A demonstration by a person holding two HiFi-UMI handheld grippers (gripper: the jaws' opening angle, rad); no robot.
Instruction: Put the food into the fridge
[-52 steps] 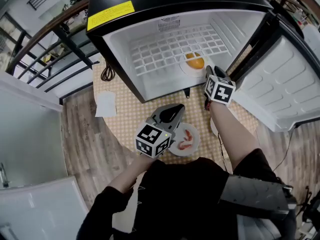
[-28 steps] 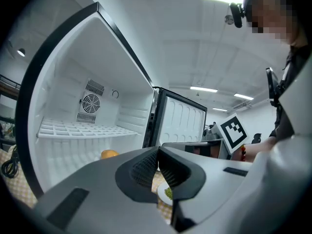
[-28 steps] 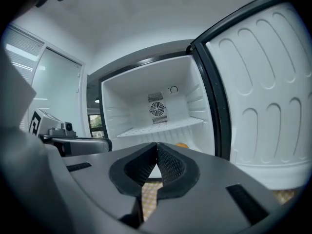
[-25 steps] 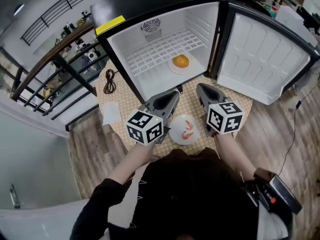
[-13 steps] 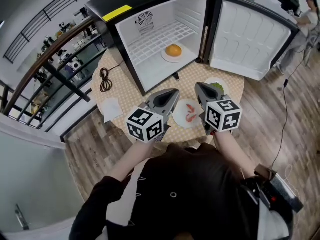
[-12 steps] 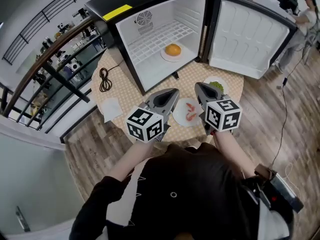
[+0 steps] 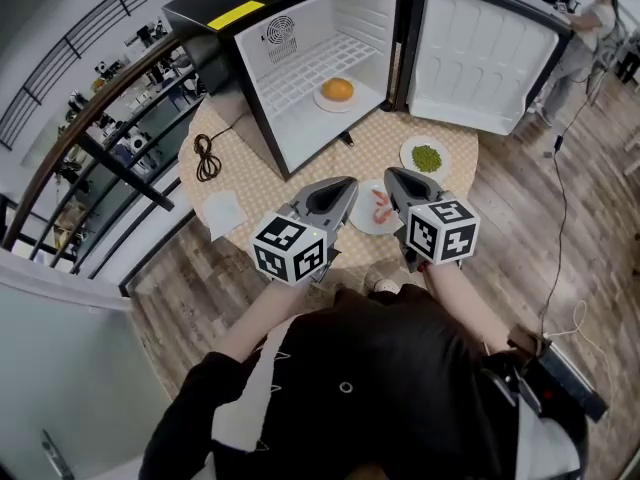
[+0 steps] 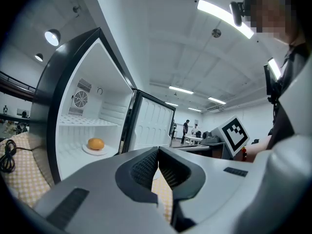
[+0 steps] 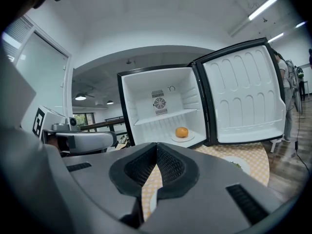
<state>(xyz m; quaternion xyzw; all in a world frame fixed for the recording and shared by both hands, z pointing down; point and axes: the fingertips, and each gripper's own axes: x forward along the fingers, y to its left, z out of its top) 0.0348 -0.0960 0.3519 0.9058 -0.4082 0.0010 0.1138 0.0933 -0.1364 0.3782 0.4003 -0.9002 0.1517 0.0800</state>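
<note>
Left gripper (image 7: 345,186) and right gripper (image 7: 390,175) — both pressed together, empty — flank the shrimp plate (image 7: 368,224); fetching it likely calls for spreading one onto its rim.

coiled black cable (image 7: 207,157) and white paper (image 7: 225,214) on checkered table (image 7: 262,186)

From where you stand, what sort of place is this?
Probably a lab or open office, not a home: a mini fridge on a round table, strip ceiling lights, people standing far behind.
</note>
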